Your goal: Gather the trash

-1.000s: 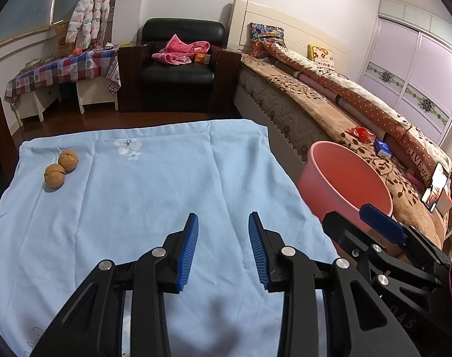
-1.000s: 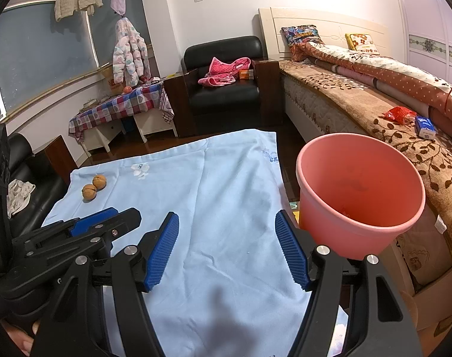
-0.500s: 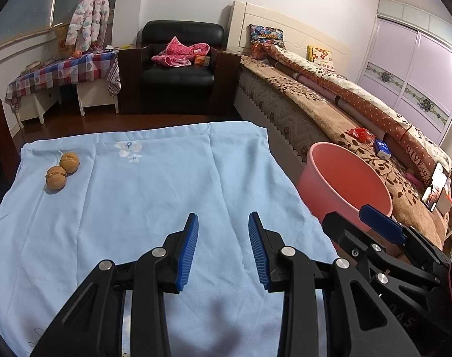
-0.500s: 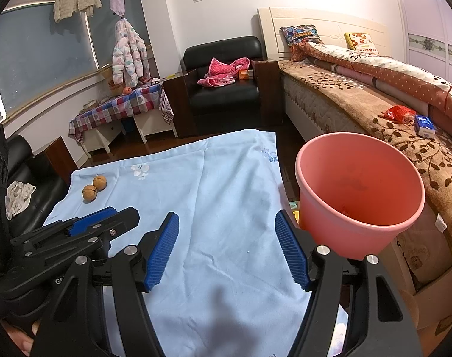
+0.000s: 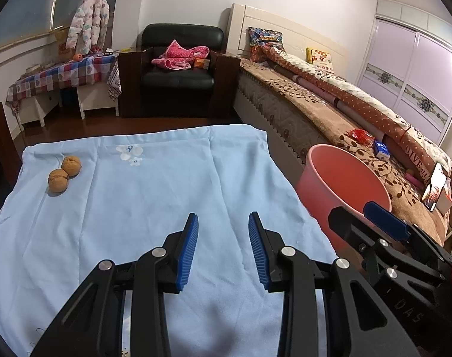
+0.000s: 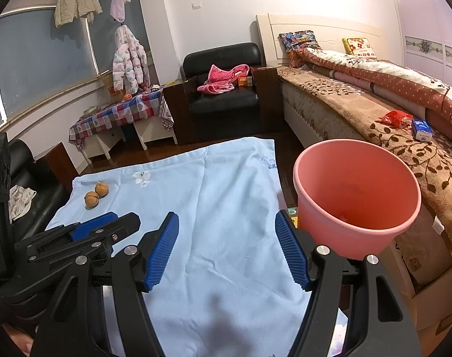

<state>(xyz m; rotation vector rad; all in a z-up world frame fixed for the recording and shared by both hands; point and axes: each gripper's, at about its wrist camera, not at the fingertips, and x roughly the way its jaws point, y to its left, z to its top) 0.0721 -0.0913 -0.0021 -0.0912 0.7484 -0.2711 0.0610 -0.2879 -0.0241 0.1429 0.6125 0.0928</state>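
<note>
Two brown walnuts (image 5: 64,173) lie at the far left of a light blue cloth (image 5: 142,196); they also show in the right wrist view (image 6: 96,195). A pink bucket (image 6: 357,196) stands to the right of the cloth, between it and the bed, with a small red scrap at its bottom. It shows in the left wrist view too (image 5: 342,178). My left gripper (image 5: 223,250) is open and empty above the near part of the cloth. My right gripper (image 6: 227,253) is open wider, empty, just left of the bucket.
A bed (image 5: 345,113) runs along the right, with a red wrapper (image 6: 395,117) and a blue packet (image 6: 422,129) on its blanket. A black armchair (image 5: 178,74) with pink clothes and a checkered table (image 5: 59,74) stand at the back. A black sofa (image 6: 26,184) is left.
Both views have shifted very slightly; the walnuts sit a little lower in the left wrist view. Both grippers stay open at the same widths.
</note>
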